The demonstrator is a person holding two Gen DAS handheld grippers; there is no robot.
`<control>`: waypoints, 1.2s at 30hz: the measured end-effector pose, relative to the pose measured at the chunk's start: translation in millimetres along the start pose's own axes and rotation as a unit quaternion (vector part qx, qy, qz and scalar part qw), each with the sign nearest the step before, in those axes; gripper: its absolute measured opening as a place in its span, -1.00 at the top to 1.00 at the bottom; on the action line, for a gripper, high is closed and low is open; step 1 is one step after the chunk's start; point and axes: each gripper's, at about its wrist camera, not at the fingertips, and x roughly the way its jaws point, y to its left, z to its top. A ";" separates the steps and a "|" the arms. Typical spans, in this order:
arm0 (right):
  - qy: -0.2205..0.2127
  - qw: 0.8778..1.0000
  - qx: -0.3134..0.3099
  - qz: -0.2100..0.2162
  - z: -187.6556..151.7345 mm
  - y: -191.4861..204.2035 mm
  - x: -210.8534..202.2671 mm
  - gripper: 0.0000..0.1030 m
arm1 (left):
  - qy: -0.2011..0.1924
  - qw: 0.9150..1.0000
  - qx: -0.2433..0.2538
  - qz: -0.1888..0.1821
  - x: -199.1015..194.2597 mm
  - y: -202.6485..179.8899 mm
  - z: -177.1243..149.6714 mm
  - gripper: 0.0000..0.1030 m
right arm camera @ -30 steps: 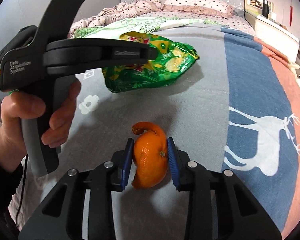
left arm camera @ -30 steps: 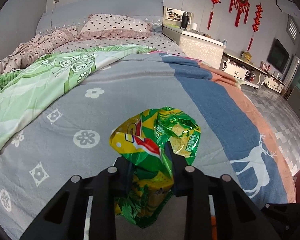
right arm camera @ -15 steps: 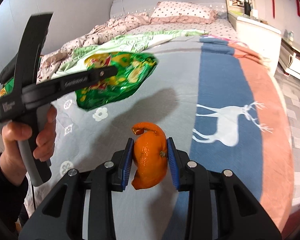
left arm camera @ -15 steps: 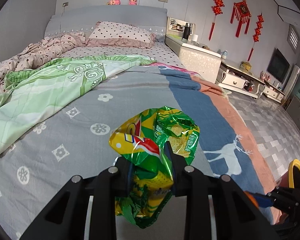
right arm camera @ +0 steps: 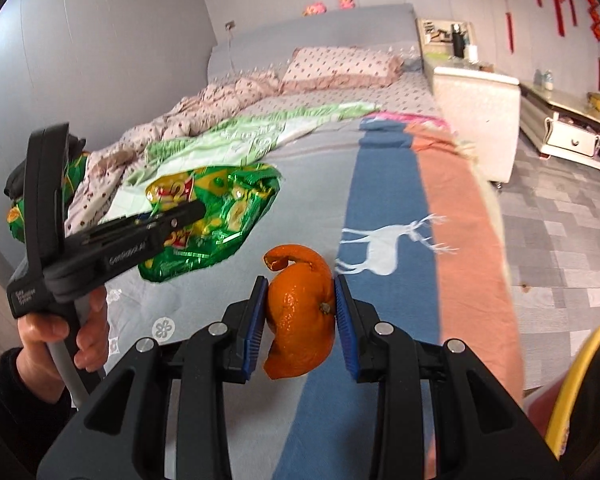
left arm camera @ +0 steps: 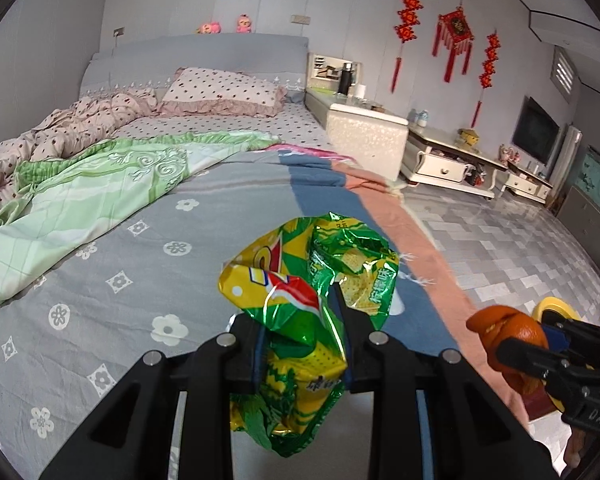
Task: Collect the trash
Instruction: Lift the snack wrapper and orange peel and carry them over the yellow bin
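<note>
My left gripper [left arm camera: 300, 322] is shut on a crumpled green and yellow chip bag [left arm camera: 308, 300], held in the air above the bed. The same chip bag [right arm camera: 216, 220] shows at the left of the right wrist view, clamped in the left gripper [right arm camera: 198, 210] that a hand holds. My right gripper [right arm camera: 300, 300] is shut on an orange peel [right arm camera: 300, 312], also lifted off the bed. That orange peel [left arm camera: 508, 328] appears at the lower right of the left wrist view. A yellow-rimmed bin [right arm camera: 580, 372] shows at the lower right, on the floor beside the bed.
The bed's grey blanket [left arm camera: 140, 260] has blue and salmon stripes with a white deer [right arm camera: 388, 244]. A green quilt [left arm camera: 80, 184] lies at the left. A white nightstand [left arm camera: 364, 136] and low cabinets [left arm camera: 448, 160] line the wall. Grey tiled floor [left arm camera: 512, 240] lies to the right.
Both grippers have risen and swung right toward the bed's edge, each keeping its item. The floor and the yellow bin rim have come into view.
</note>
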 end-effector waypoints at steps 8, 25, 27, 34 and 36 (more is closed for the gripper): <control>-0.045 0.999 0.020 -0.023 0.6 -20.2 -64.9 0.39 | -0.022 0.999 0.029 -0.034 -34.5 -55.6 -1.6 0.51; -0.125 0.986 0.066 -0.086 -6.3 -92.7 -200.6 0.39 | -0.042 0.991 0.080 -0.100 -64.5 -161.9 2.2 0.50; -0.131 0.984 0.071 -0.093 -6.8 -102.3 -211.5 0.39 | -0.044 0.989 0.088 -0.107 -66.1 -174.7 2.0 0.50; -0.150 0.977 0.091 -0.120 -16.6 -133.9 -254.9 0.38 | -0.043 0.985 0.104 -0.131 -66.4 -214.0 2.8 0.51; -0.154 0.975 0.098 -0.127 -20.0 -145.4 -265.9 0.38 | -0.041 0.984 0.110 -0.137 -64.4 -225.6 2.6 0.50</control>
